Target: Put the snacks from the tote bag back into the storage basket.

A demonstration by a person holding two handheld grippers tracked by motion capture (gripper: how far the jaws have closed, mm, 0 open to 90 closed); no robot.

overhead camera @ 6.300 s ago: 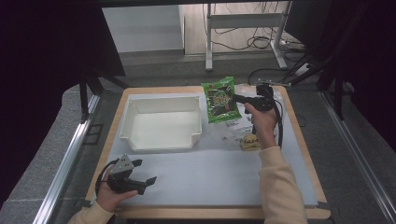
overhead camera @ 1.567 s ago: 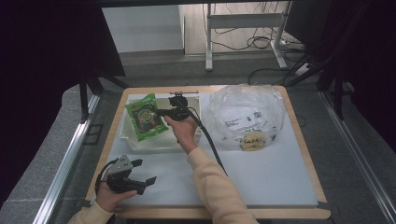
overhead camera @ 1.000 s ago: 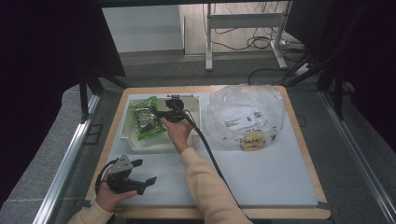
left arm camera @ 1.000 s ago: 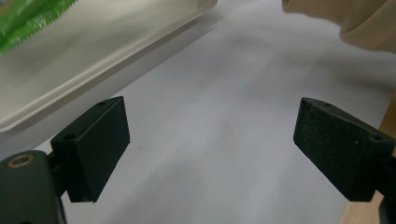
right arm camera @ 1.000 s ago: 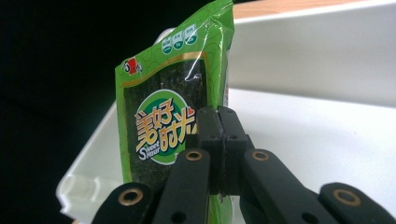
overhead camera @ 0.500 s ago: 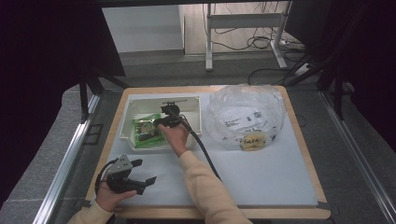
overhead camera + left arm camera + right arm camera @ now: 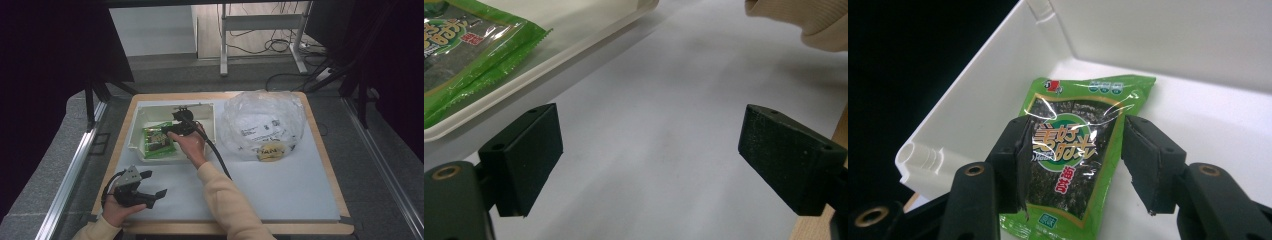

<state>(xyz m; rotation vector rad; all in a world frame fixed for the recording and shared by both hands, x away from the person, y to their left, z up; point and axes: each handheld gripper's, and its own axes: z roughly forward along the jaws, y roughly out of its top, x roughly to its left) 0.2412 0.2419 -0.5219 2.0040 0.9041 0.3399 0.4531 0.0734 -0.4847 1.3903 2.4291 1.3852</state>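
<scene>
High view: we see the right tongs (image 7: 167, 131) over the white rectangular plastic tray (image 7: 207, 111), where the green foil seaweed snack packet (image 7: 156, 141) lies flat. The left tongs (image 7: 150, 183) rest spread on the white-topped desk (image 7: 280, 180). A crumpled clear plastic bag (image 7: 262, 122) sits right of the tray.

Left gripper view: jaws wide apart, nothing between, packet (image 7: 464, 60) beyond.

Right gripper view: jaws parted either side of the packet (image 7: 1073, 150), whether touching we cannot tell.
</scene>
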